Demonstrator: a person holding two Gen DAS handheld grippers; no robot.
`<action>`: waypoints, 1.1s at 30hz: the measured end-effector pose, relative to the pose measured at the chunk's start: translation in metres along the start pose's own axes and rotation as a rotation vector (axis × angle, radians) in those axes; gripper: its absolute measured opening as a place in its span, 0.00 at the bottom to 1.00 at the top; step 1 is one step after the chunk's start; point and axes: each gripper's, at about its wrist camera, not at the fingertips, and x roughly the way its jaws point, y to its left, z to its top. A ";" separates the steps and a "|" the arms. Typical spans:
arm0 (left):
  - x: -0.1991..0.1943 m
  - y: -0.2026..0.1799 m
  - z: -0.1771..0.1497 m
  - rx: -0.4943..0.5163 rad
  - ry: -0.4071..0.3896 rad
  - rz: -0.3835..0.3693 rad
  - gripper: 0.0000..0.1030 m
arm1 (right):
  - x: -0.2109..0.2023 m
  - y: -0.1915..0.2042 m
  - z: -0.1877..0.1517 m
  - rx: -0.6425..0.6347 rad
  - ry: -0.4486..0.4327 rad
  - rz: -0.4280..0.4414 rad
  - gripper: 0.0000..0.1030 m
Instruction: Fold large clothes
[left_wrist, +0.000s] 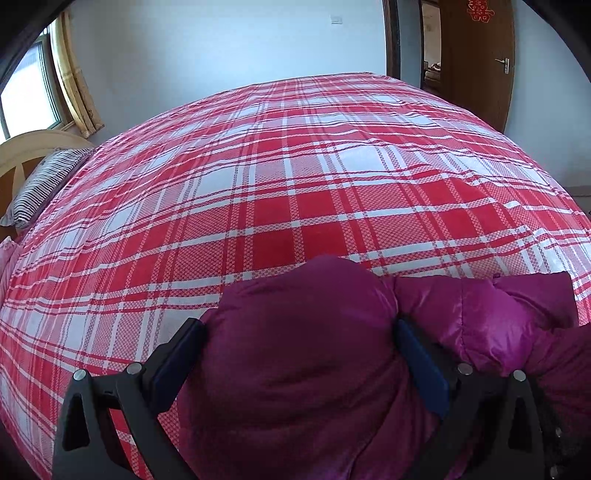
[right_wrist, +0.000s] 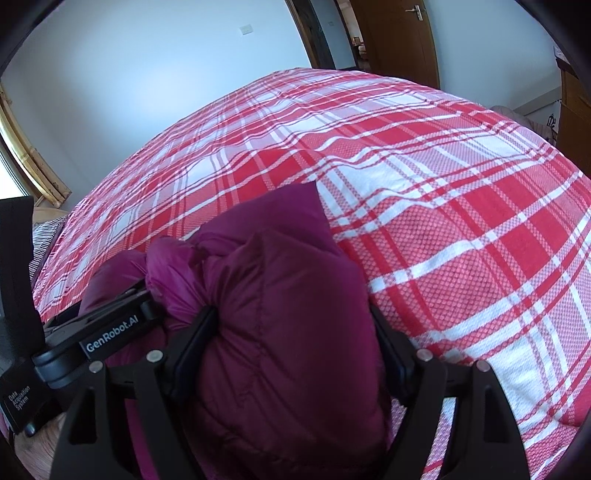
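Note:
A magenta puffer jacket (left_wrist: 306, 354) lies bunched at the near edge of a bed with a red and white plaid cover (left_wrist: 295, 177). My left gripper (left_wrist: 299, 350) is shut on a thick fold of the jacket, which fills the gap between its fingers (left_wrist: 177, 354). More of the jacket (left_wrist: 491, 317) spreads to the right. In the right wrist view, my right gripper (right_wrist: 291, 332) is shut on another thick fold of the jacket (right_wrist: 288, 325) over the plaid cover (right_wrist: 443, 221). The left gripper's body (right_wrist: 110, 325) shows just to its left, also in the jacket.
A striped pillow (left_wrist: 40, 184) lies by the wooden headboard (left_wrist: 22, 147) at the left. A window (left_wrist: 26, 92) is behind it. A brown door (left_wrist: 476, 62) stands open beyond the bed's far right corner. A wooden cabinet (right_wrist: 572, 122) stands at the right.

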 end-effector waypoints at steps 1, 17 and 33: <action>0.000 0.000 0.000 -0.001 0.001 -0.002 0.99 | 0.000 0.000 0.000 -0.001 -0.001 -0.001 0.79; 0.000 -0.001 0.000 0.000 0.002 0.001 0.99 | 0.002 0.000 0.000 -0.002 0.004 0.005 0.80; -0.001 0.000 0.000 0.003 0.001 0.004 1.00 | 0.004 0.000 0.001 -0.008 0.015 0.008 0.83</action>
